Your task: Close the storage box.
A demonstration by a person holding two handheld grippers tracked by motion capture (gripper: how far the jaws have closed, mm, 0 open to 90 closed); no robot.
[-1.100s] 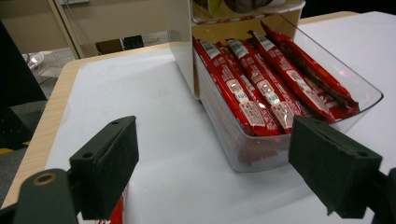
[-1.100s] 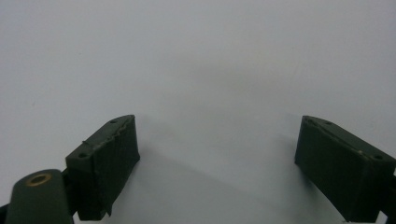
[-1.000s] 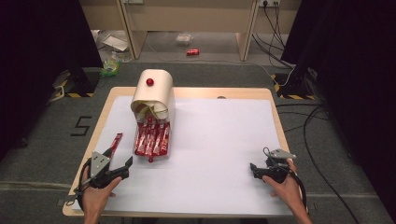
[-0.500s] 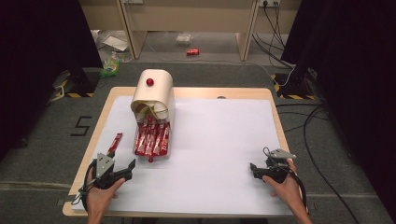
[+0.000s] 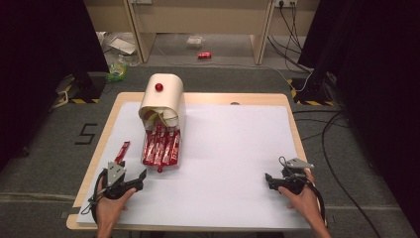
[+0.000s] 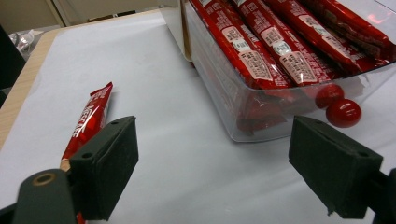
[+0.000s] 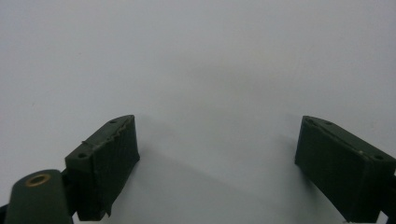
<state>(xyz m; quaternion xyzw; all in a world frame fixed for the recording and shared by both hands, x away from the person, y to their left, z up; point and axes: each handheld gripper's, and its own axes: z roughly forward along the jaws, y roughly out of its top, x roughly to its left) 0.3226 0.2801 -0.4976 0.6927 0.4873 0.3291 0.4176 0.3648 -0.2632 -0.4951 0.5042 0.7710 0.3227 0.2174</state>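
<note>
While the left gripper (image 6: 212,172) gapes near the loose red bar (image 6: 88,122), the right gripper's (image 7: 217,170) jaws stand released too.

Bright even light, dark blurred surroundings

Wooden table on a grey carpeted floor, dark curtains to either side.
The table (image 5: 292,116) has a pale wood edge and a white sheet (image 5: 233,153) over its top. Black drapes (image 5: 44,44) hang at left and right. Behind stands light wooden furniture (image 5: 198,20), with litter (image 5: 121,47) and a red can (image 5: 204,55) on the floor beneath. Cables (image 5: 337,144) trail at right; a "5" (image 5: 86,134) is marked on the carpet, and yellow-black tape (image 5: 74,100) lies near the corners.
</note>
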